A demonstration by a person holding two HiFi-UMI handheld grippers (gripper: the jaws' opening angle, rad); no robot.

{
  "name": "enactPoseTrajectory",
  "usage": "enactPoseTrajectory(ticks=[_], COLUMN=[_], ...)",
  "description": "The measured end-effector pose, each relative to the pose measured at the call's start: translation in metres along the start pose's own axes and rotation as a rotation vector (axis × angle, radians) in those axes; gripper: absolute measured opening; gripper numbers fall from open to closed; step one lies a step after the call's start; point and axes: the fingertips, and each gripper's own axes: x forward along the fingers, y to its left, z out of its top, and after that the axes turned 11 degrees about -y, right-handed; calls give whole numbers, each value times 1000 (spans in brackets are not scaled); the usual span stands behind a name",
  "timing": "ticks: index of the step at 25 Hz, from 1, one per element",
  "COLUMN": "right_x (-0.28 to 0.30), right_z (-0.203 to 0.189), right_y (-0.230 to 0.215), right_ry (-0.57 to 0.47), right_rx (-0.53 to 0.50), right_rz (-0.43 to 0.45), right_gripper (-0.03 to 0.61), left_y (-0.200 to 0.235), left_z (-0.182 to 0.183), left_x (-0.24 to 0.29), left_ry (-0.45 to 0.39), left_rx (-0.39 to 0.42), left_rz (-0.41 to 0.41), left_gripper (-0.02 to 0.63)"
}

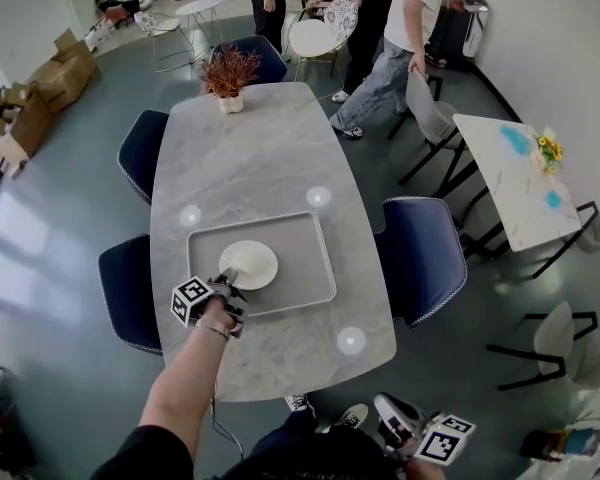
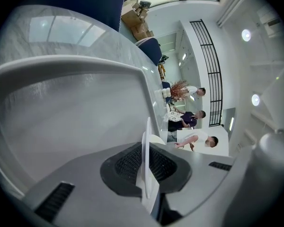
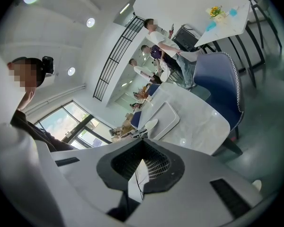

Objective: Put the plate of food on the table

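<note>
Nearest, the right gripper (image 3: pixel 140 171) hangs beyond the near end of the marble table (image 1: pixel 250 158), its jaws pressed together on nothing. Left gripper (image 1: pixel 228 280) pinches the near rim of the plate (image 1: pixel 250 263) — round, plain white, thin-edged — which sits in the shallow grey tray (image 1: pixel 310 258), the only thing in it.
</note>
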Motion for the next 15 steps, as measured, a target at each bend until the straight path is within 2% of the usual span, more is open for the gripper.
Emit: enactPoseTrajectory(ticks=[11,15], right_x=[3,1], right_z=[-1,-1], right_y=[0,0], right_ry=[10,3], right_rx=[10,19], right_rz=[21,27], right_gripper=[11,11], left_y=[-2,-2], left_z=[8,7], left_x=[1,-2], left_ry=[-13,-1], left_rx=[171,209], left_rz=[123,144], left_gripper=[32,63])
